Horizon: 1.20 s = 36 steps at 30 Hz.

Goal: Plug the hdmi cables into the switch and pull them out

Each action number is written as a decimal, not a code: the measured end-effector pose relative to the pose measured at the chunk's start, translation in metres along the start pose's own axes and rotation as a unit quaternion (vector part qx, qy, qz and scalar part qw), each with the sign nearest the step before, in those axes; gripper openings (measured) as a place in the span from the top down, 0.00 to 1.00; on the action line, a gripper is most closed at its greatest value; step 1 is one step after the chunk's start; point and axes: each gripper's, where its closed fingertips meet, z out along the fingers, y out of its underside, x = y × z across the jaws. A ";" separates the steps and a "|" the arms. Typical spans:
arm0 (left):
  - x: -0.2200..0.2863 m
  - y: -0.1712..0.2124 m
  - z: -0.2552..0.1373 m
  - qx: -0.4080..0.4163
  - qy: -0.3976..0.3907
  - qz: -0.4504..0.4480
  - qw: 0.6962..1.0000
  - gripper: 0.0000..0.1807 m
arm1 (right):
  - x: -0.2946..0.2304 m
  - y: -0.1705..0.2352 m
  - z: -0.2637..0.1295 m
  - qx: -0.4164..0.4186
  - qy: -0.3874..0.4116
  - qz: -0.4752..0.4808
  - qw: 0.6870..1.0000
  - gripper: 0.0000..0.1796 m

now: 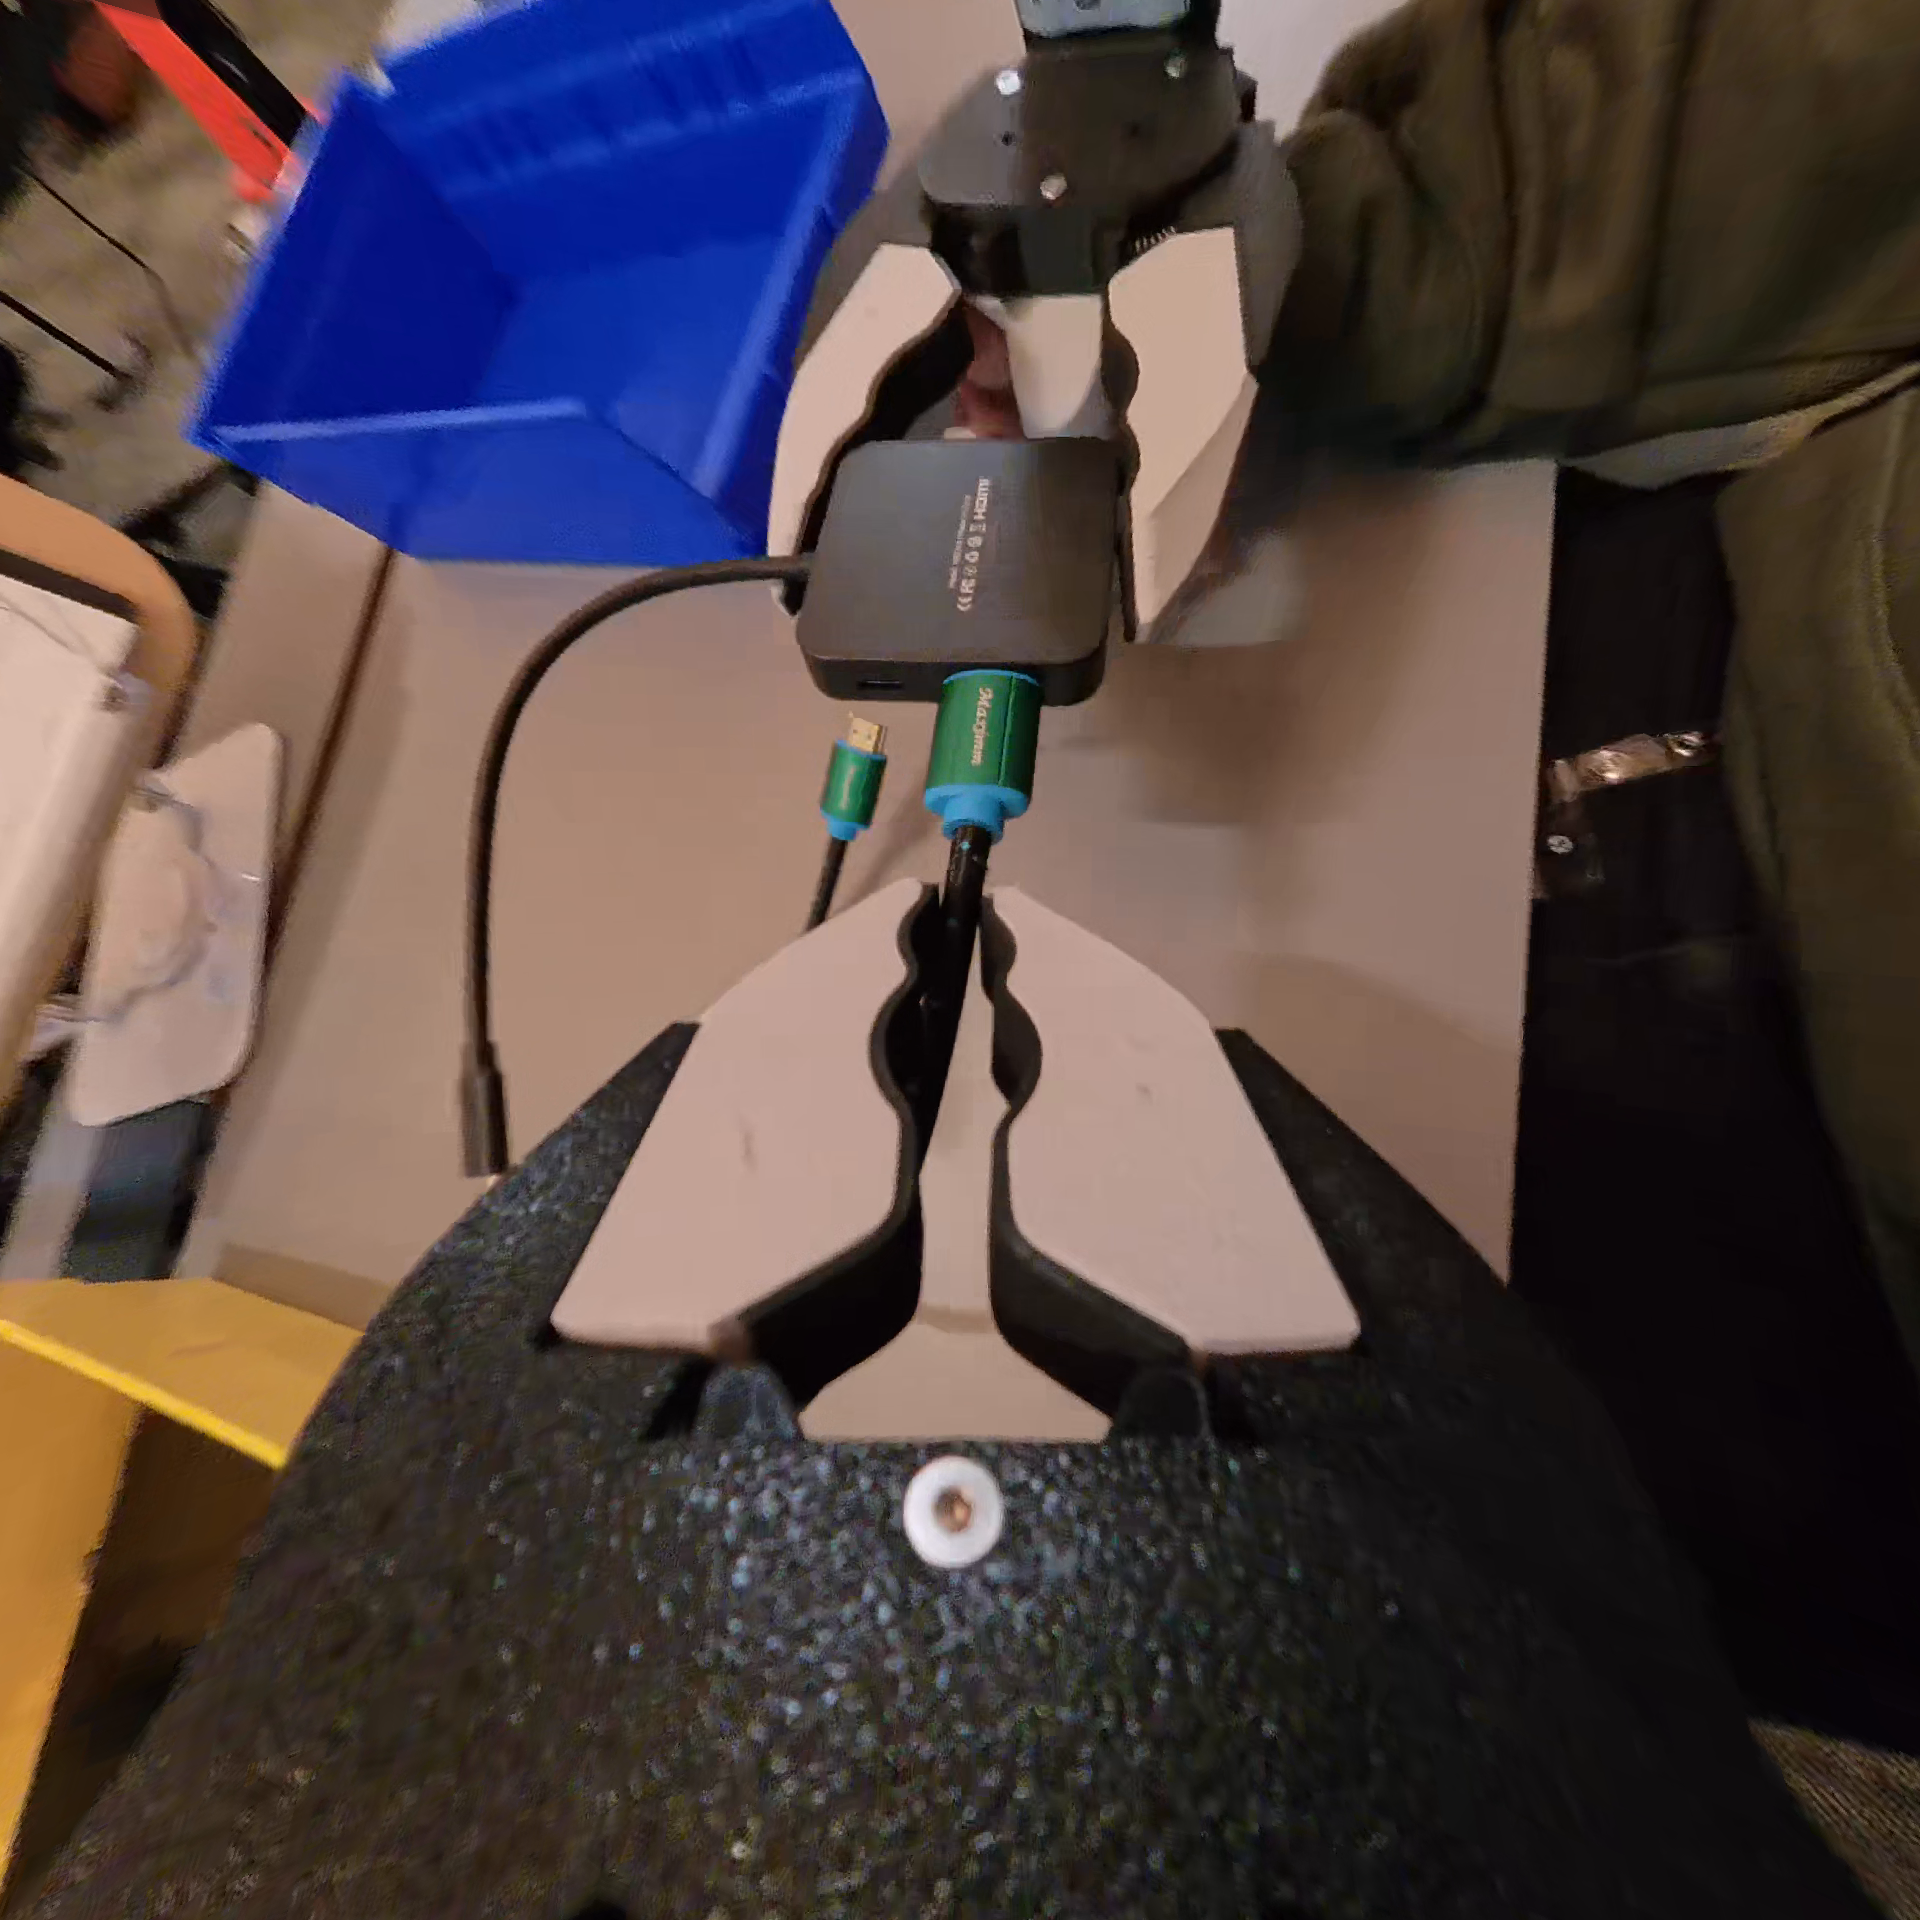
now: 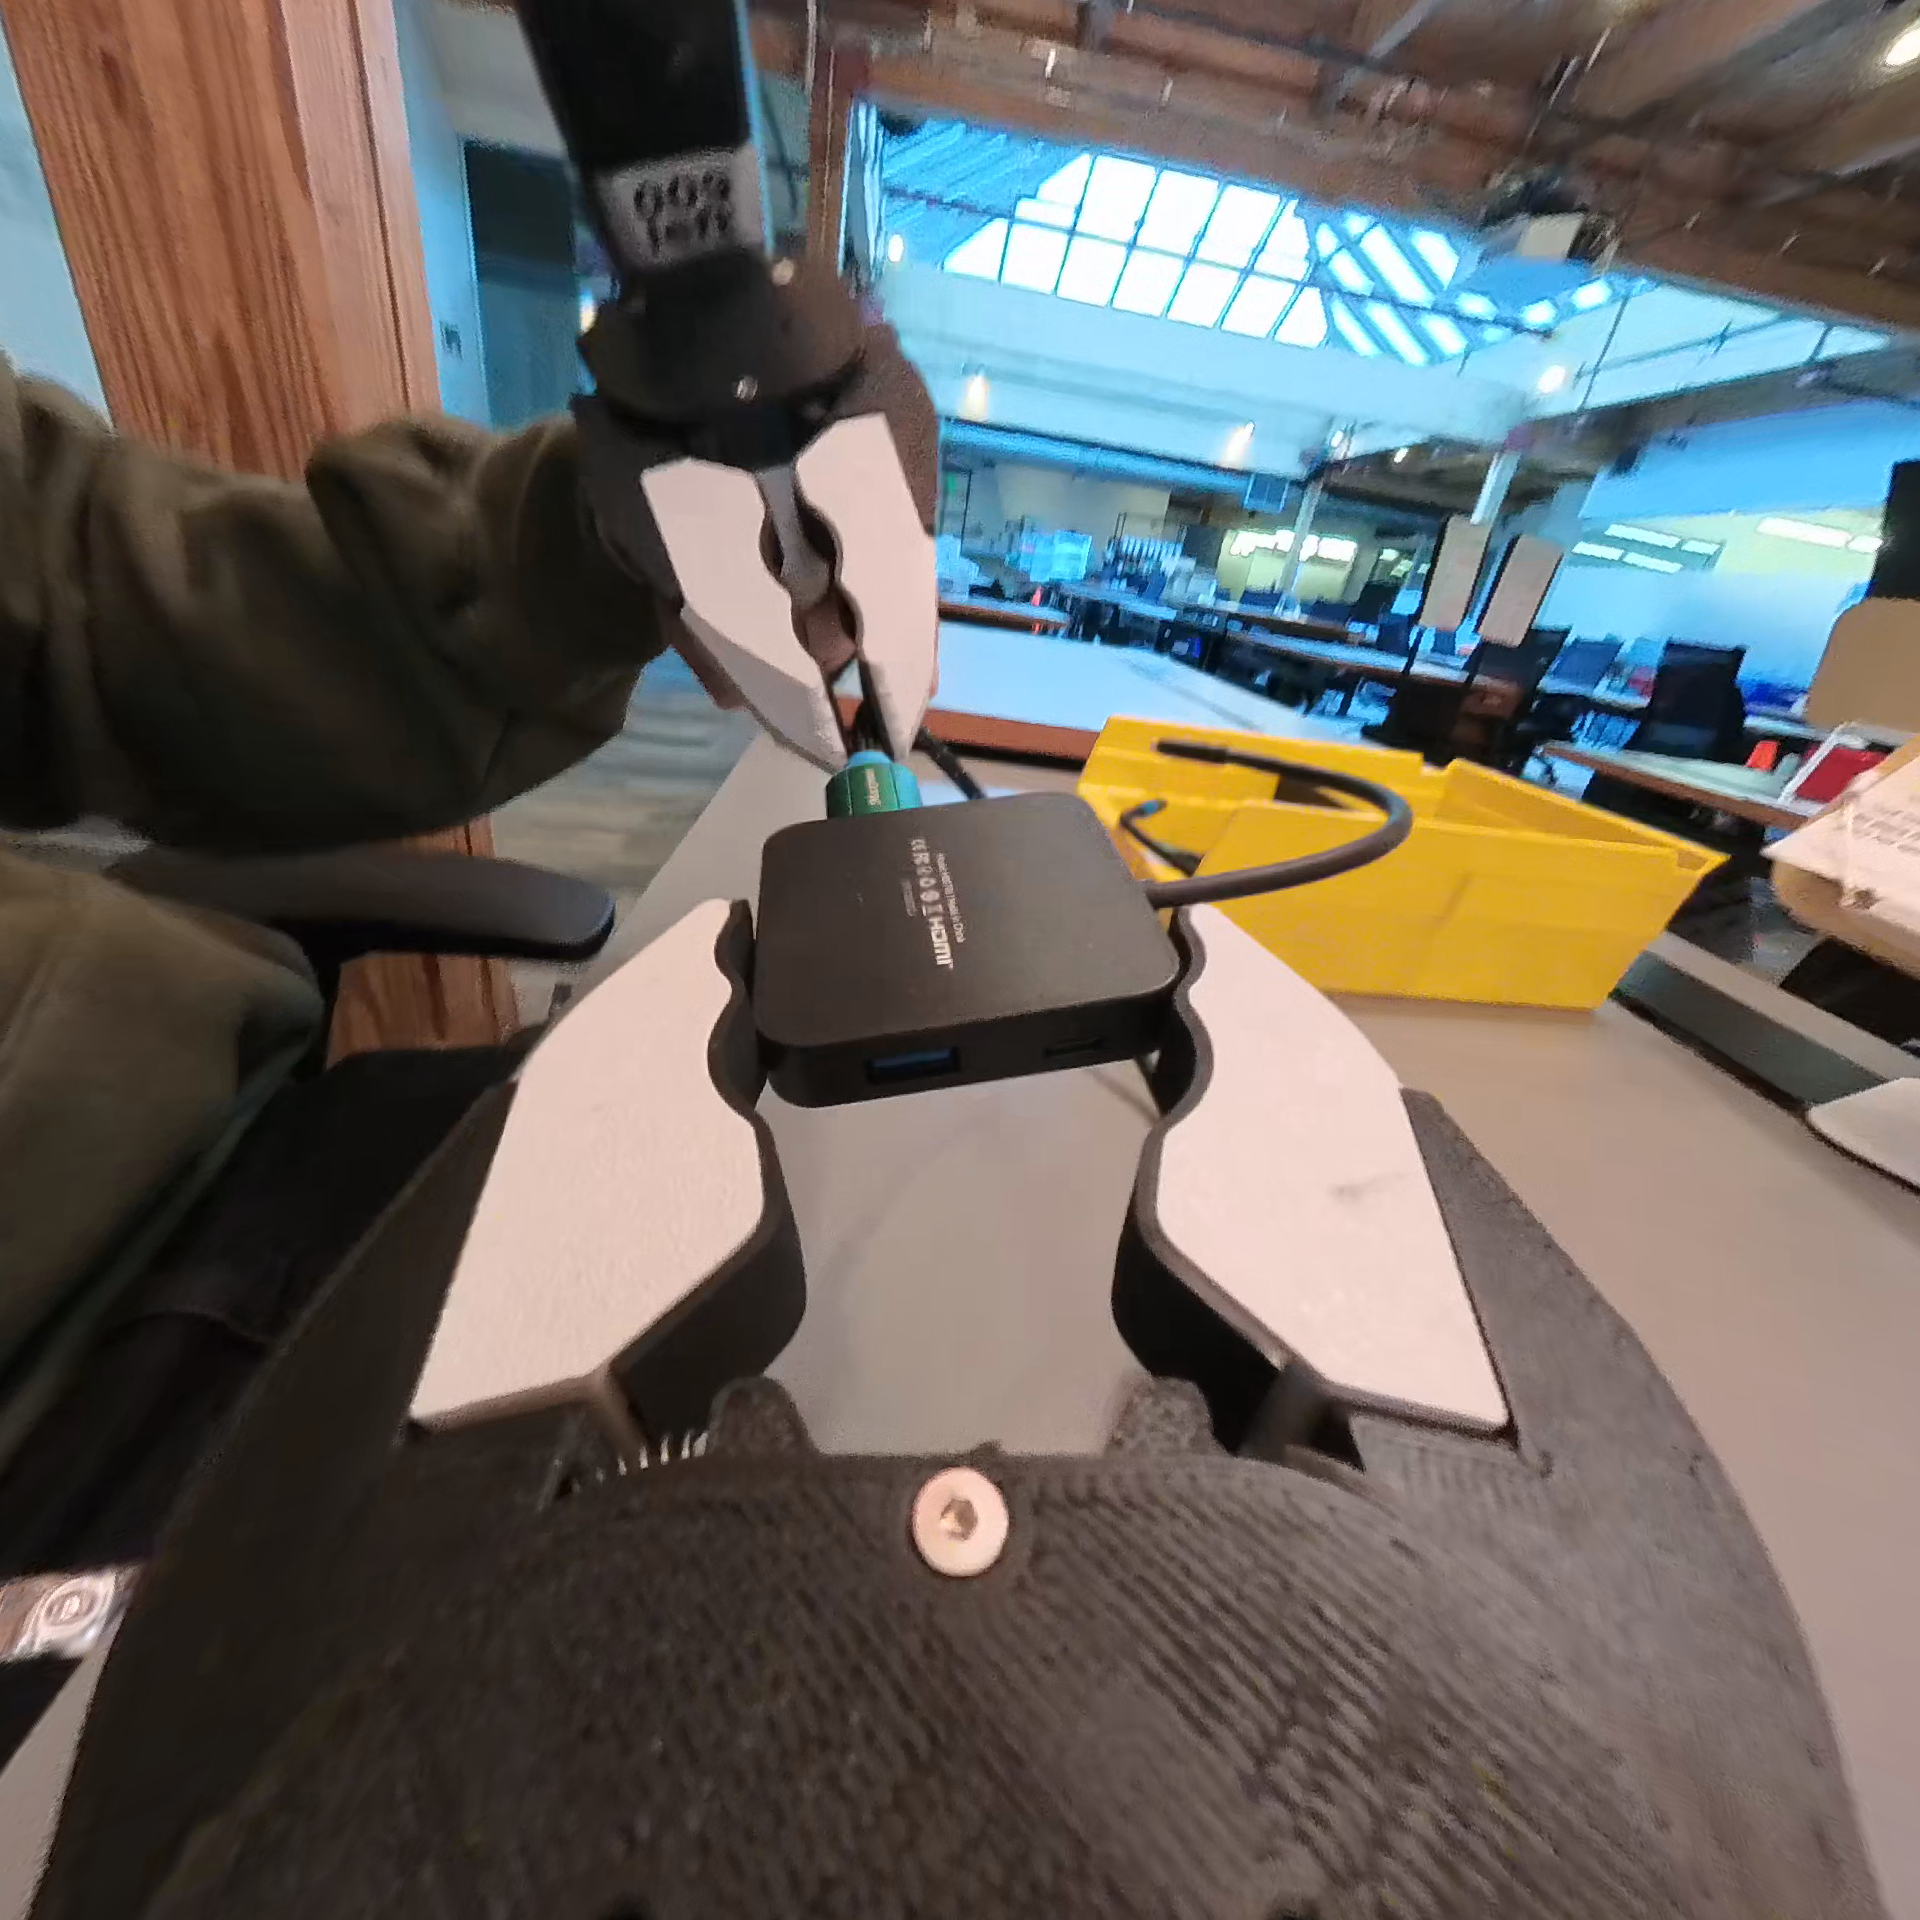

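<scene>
Nearest to us in the left wrist view are our own grey fingers (image 1: 790, 1122) on their black speckled body, and the left gripper (image 1: 954, 914) is pinched tight on the thin black cable (image 1: 961, 914) just behind the plug. That plug (image 1: 980, 750) has a green metallic shell with blue collars at both ends, and it sits pushed into the edge of the switch (image 1: 956, 566). Beside it on the same edge we see a small open port.

The switch is a flat, square, matte black box with rounded corners and pale print on its top face. It is lifted clear of the grey table (image 1: 1247, 883), clamped by its two sides in the right gripper (image 2: 961, 956), whose fingers stand wide around it. In the right wrist view, the near edge of the box shows a blue-lined port and a smaller slot. A black braided lead (image 1: 499, 831) leaves one corner of the box and droops in a loop to a dark connector.

A second plug (image 1: 854, 774), also green with a blue collar and a gold tip, lies loose on the table just beside the first. A blue bin (image 1: 540, 312) stands behind the switch, and a yellow bin (image 2: 1455, 883) sits on the table past it in the right wrist view. An olive sleeve (image 1: 1558, 229) shows behind the right gripper.
</scene>
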 end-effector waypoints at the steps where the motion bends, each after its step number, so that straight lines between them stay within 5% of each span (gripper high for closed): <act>1: -0.005 -0.004 -0.003 0.012 -0.022 -0.001 1.000 0.95 | 0.002 -0.005 0.000 0.009 0.007 -0.002 1.000 0.58; 8: -0.054 -0.031 -0.067 0.203 -0.200 -0.092 0.954 0.86 | 0.044 -0.063 -0.037 0.069 0.151 -0.048 0.985 0.58; 12: -0.045 0.007 -0.051 0.182 -0.179 -0.134 0.958 0.86 | 0.070 -0.126 -0.084 0.125 0.274 -0.103 0.948 0.58; 15: -0.032 0.030 -0.035 0.157 -0.159 -0.142 0.964 0.85 | 0.107 -0.141 -0.120 0.090 0.378 -0.135 0.912 0.58; 20: -0.015 0.043 -0.015 0.143 -0.126 -0.146 0.971 0.85 | 0.199 -0.094 -0.171 -0.083 0.548 -0.163 0.816 0.58; 24: -0.008 0.044 -0.008 0.141 -0.106 -0.149 0.973 0.84 | 0.246 -0.037 -0.188 -0.176 0.601 -0.114 0.771 0.58; 30: -0.003 0.055 -0.008 0.122 -0.100 -0.150 0.976 0.84 | 0.265 0.025 -0.186 -0.280 0.610 -0.062 0.739 0.58; 36: -0.002 0.068 -0.008 0.106 -0.098 -0.162 0.976 0.84 | 0.251 0.044 -0.169 -0.308 0.562 0.007 0.768 0.51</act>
